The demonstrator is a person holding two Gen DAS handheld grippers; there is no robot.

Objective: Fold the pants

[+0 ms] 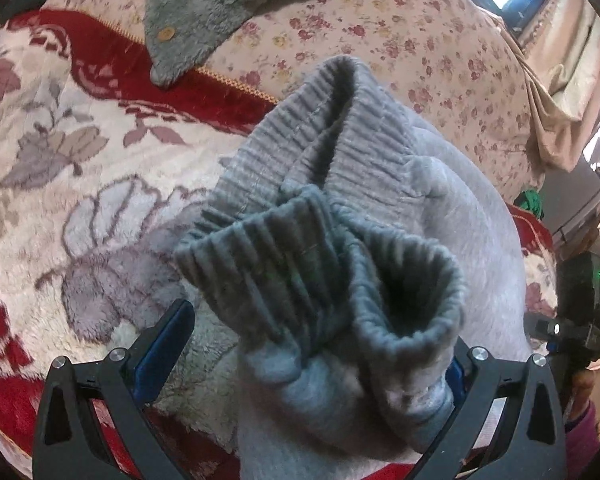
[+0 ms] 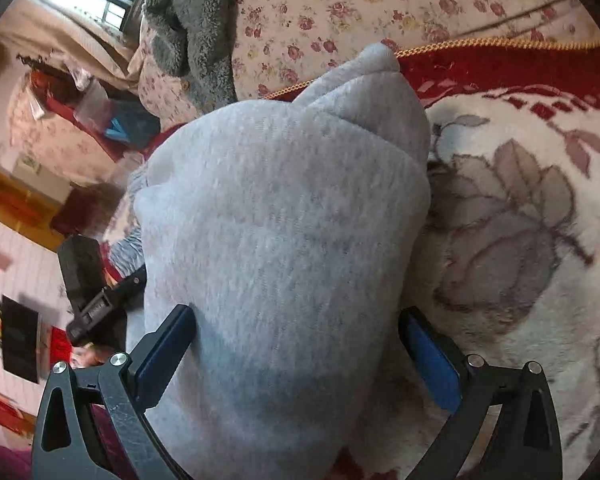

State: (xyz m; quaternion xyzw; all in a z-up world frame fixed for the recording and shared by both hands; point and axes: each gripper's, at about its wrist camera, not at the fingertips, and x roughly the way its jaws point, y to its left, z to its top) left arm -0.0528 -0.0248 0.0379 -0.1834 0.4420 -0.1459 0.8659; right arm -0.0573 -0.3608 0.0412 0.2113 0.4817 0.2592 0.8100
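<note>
Pants (image 1: pixel 380 208), 1 pair, grey fleece, lie bunched on the plush red-and-cream blanket (image 1: pixel 80 168).

Left wrist view: 2 ribbed leg cuffs (image 1: pixel 324 272) stacked over the ribbed waistband (image 1: pixel 300 136), so the ends are brought together. Left gripper (image 1: pixel 316 364) stands wide open, fabric lying between the fingers, no pinch. 1 grey fuzzy garment (image 1: pixel 204 12) w/ 2 buttons visible, well apart, on the floral sheet (image 1: pixel 400 40).

Right wrist view: right gripper (image 2: pixel 296 344) also spread, 2 blue pads (image 2: pixel 432 360) either side of the cloth bulk, left one touching; no clamp evident.

Judgement: lengthwise fold approx. done, grip released or not yet taken. Next move calls for closing both grippers on the stacked ends, then folding across again and flattening.
</note>
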